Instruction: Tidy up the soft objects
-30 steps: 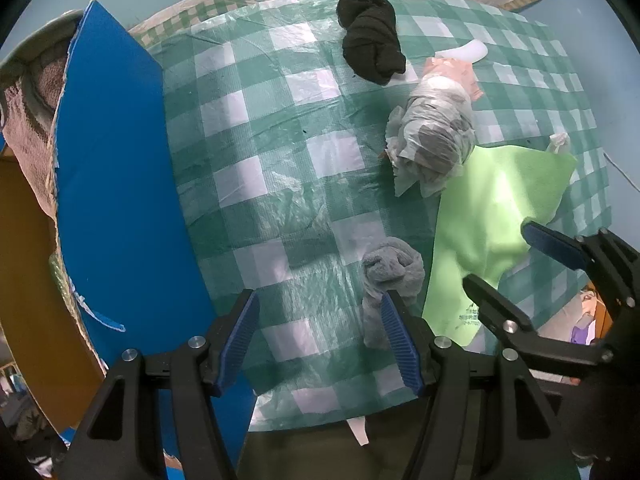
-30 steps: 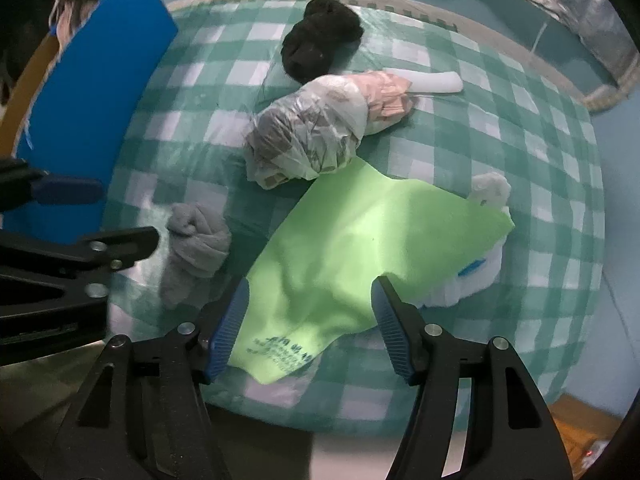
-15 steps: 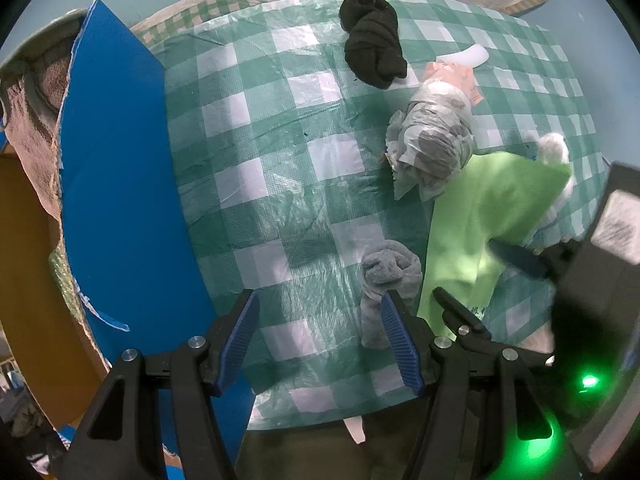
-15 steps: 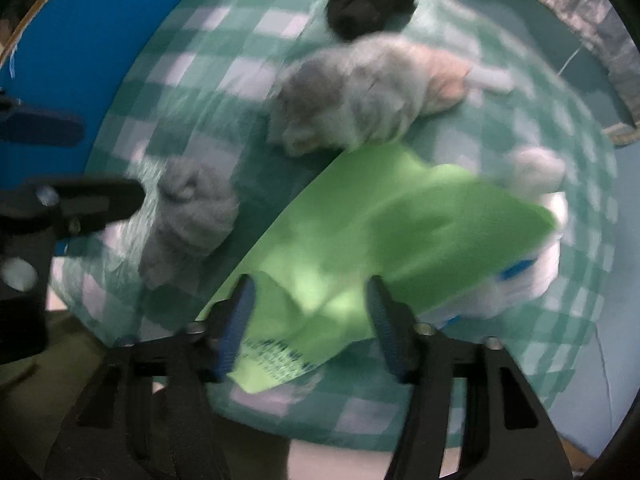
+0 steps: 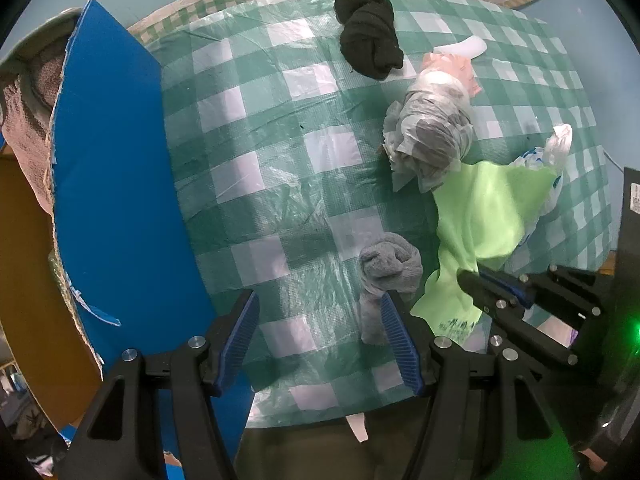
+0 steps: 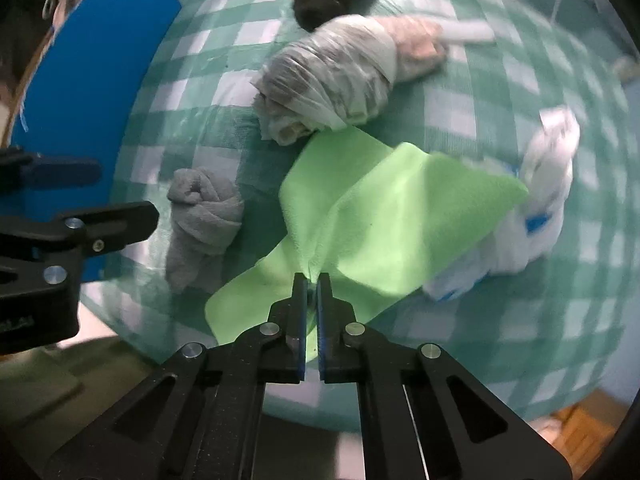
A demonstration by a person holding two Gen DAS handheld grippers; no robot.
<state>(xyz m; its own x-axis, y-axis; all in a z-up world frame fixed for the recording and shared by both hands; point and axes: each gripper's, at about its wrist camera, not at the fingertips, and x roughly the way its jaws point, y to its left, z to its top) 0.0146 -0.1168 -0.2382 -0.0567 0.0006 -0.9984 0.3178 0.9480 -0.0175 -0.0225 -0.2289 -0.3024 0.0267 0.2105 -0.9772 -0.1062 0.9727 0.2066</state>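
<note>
A light green cloth (image 6: pixel 400 208) lies on the green checked table cover (image 6: pixel 460 112), puckered where my right gripper (image 6: pixel 312 280) is shut on its near part. The same green cloth (image 5: pixel 480 216) and right gripper (image 5: pixel 468 280) show at the right of the left wrist view. My left gripper (image 5: pixel 320 336) hangs open over the table's near edge, pointing down, with nothing between its fingers; a rolled grey sock (image 5: pixel 388 268) sits just past its right finger. A black sock bundle (image 5: pixel 370 48), a plastic-wrapped bundle (image 5: pixel 432 136) and a white plastic bag (image 6: pixel 536 208) lie further back.
A blue board (image 5: pixel 112 200) stands along the left side of the table, with a towel (image 5: pixel 28 140) and an orange-brown surface behind it. A white tube-like item (image 6: pixel 468 32) lies past the wrapped bundle. The table's near edge drops to a dark floor.
My right gripper came down onto the green cloth and its jaws closed from wide open, pinching the cloth into a ridge. My left gripper stayed where it was, still open.
</note>
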